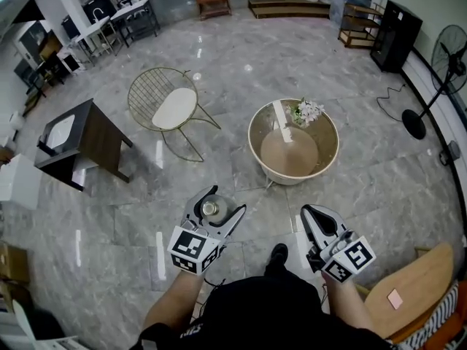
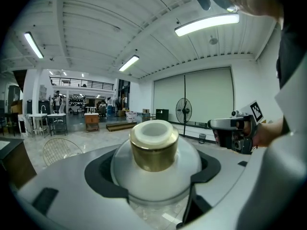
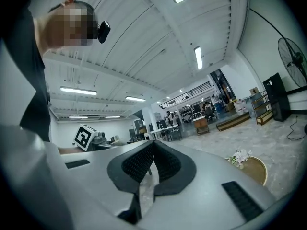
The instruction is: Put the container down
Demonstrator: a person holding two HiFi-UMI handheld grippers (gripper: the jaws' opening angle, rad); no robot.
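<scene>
Left gripper (image 1: pixel 222 204) clamped; right gripper (image 1: pixel 309 214) fingers (image 3: pixel 137 164) together.

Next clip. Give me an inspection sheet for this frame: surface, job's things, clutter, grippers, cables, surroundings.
Surface: grey marble floor; round gold table ahead.
Job's things: container, gold neck and white cap, not yet put down.
Clutter: flowers at the table's far edge.
Grippers: left hand-held gripper shut on the container; right hand-held gripper shut, empty.
Cables: one black cable on the floor near the standing fan.
Surroundings: wire chair, dark side table, more furniture far off.
</scene>
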